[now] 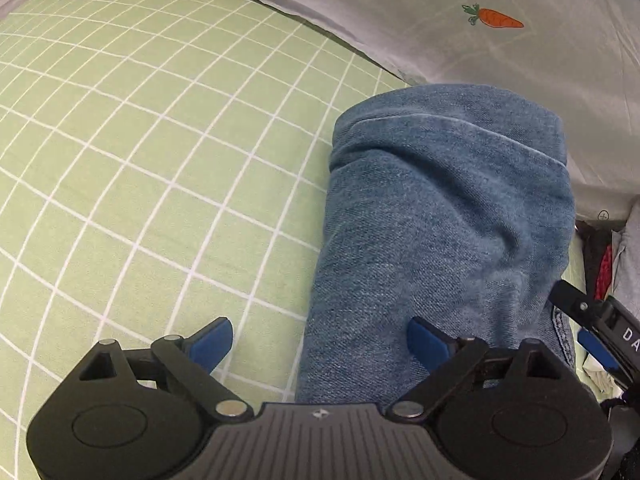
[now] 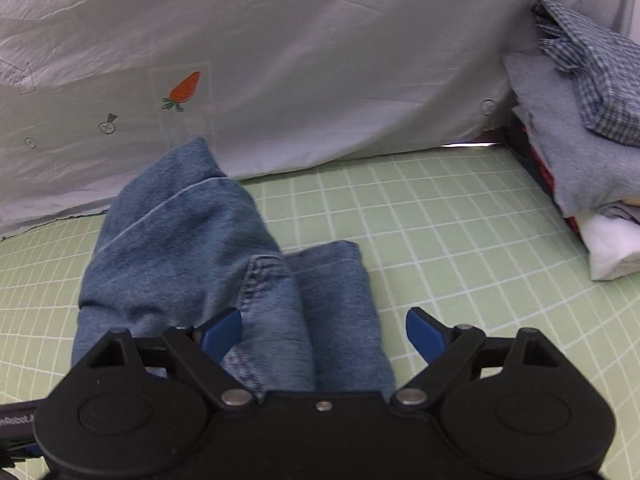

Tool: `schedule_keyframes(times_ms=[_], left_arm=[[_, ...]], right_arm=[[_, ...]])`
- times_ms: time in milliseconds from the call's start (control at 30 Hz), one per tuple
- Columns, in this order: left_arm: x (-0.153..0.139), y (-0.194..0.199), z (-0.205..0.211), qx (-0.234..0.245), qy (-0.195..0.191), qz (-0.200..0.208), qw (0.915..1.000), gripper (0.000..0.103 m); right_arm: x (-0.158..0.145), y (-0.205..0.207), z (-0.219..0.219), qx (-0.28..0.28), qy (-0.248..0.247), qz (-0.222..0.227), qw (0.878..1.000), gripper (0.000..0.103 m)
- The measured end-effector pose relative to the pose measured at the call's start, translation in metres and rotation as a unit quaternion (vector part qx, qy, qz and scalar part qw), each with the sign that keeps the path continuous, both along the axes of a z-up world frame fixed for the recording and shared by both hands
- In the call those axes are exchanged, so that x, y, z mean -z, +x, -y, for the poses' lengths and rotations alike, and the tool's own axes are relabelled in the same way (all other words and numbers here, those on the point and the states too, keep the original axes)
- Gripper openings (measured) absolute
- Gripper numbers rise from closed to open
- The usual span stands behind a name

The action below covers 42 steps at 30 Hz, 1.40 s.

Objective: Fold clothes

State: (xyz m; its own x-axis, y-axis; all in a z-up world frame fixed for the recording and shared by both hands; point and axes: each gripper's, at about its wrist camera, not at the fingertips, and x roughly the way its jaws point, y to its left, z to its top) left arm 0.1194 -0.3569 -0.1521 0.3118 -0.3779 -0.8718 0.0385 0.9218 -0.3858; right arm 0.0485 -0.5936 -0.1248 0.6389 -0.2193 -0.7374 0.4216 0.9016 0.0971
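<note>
1. On the green checked sheet [image 1: 140,160], against the far grey cover with a carrot print [image 2: 280,60], lie the folded jeans [image 1: 440,220], a narrow blue denim bundle running near to far.
2. Left gripper [image 1: 320,340] hovers over the near left edge of the jeans, jaws spread wide, nothing pinched; one blue pad sits over the sheet, the other over the denim.
3. Right gripper [image 2: 324,334] is also spread wide and empty, above the near end of the bundle, where a stitched hem [image 2: 256,280] shows on top.
4. In the right wrist view a second, narrower fold [image 2: 340,300] lies beside the main fold on its right, so the layers are not squared up.
5. Stack of folded clothes [image 2: 580,160] sits at the far right edge of the sheet, well apart from the jeans.
6. Handling judgement: denim is heavy for cloth, fairly stiff, holds a crease, not slippery, not fragile; several layers make a thick grab.
7. Best hold, as I judge it: both near corners of the bundle, jaws straddling all layers at the edge, not just the top flap, else the fold opens on lifting.
8. Risk: the loose hem layer slips out if pinched alone.
</note>
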Motion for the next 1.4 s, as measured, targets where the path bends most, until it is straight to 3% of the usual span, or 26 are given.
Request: schedule_keyframes(times_ms=[100,167,200,233,300,400,500,567,600,633,667,733,833,1033,1167,1200,1267,1400], left_arm=[[0.003,0.003,0.002,0.005,0.002,-0.001,1.0000,0.097],[0.003,0.003,0.003,0.009,0.003,0.001,1.0000,0.097],[0.002,0.004,0.004,0.011,0.007,0.004,0.9999,0.097],[0.001,0.003,0.006,0.015,0.015,0.010,0.9997,0.097],[-0.001,0.002,0.010,0.025,0.029,0.022,0.9991,0.098],[-0.007,0.000,0.019,0.048,0.036,0.030,0.9977,0.097],[-0.017,-0.008,0.031,0.083,0.052,0.059,0.9934,0.097],[-0.018,-0.011,0.039,0.107,0.057,0.068,0.9903,0.097],[-0.016,-0.010,0.042,0.113,0.051,0.065,0.9901,0.097],[-0.014,-0.009,0.045,0.120,0.046,0.061,0.9899,0.097],[-0.013,-0.008,0.045,0.122,0.040,0.057,0.9901,0.097],[-0.009,-0.004,0.046,0.126,0.035,0.052,0.9901,0.097],[-0.003,0.003,0.047,0.129,0.013,0.040,0.9908,0.098],[0.006,0.024,0.059,0.137,-0.012,0.030,0.9901,0.098],[0.012,0.030,0.065,0.143,-0.029,0.016,0.9892,0.096],[0.012,0.029,0.065,0.147,-0.037,0.015,0.9883,0.085],[0.009,0.027,0.068,0.155,-0.041,0.019,0.9869,0.075],[-0.003,0.019,0.071,0.168,-0.043,0.043,0.9840,0.039]], right_arm=[[0.017,0.020,-0.001,-0.006,0.022,-0.044,0.999,0.085],[0.021,0.018,0.008,-0.012,0.076,-0.027,0.997,0.070],[0.023,0.016,0.013,-0.015,0.104,-0.017,0.994,0.041],[0.021,0.011,0.016,-0.021,0.109,-0.003,0.994,0.032],[0.016,-0.001,0.022,-0.033,0.121,0.024,0.992,0.026],[0.009,-0.034,0.043,0.006,0.189,0.060,0.980,0.025],[0.006,-0.067,0.056,0.044,0.199,0.065,0.977,0.025],[0.027,-0.076,0.070,0.072,0.200,0.038,0.976,0.030],[0.038,-0.079,0.077,0.086,0.199,0.024,0.976,0.042],[0.047,-0.082,0.085,0.103,0.207,0.013,0.973,0.062],[0.053,-0.086,0.093,0.120,0.225,0.017,0.967,0.068],[0.055,-0.088,0.099,0.108,0.248,0.031,0.962,0.071],[0.060,-0.076,0.096,0.077,0.233,0.016,0.969,0.079],[0.068,-0.050,0.094,0.032,0.243,-0.003,0.970,0.084],[0.069,-0.037,0.089,0.006,0.239,-0.013,0.971,0.083],[0.069,-0.035,0.088,0.001,0.236,-0.017,0.972,0.082],[0.068,-0.034,0.087,-0.008,0.241,-0.015,0.970,0.072],[0.060,-0.044,0.083,-0.022,0.245,0.014,0.969,0.040]])
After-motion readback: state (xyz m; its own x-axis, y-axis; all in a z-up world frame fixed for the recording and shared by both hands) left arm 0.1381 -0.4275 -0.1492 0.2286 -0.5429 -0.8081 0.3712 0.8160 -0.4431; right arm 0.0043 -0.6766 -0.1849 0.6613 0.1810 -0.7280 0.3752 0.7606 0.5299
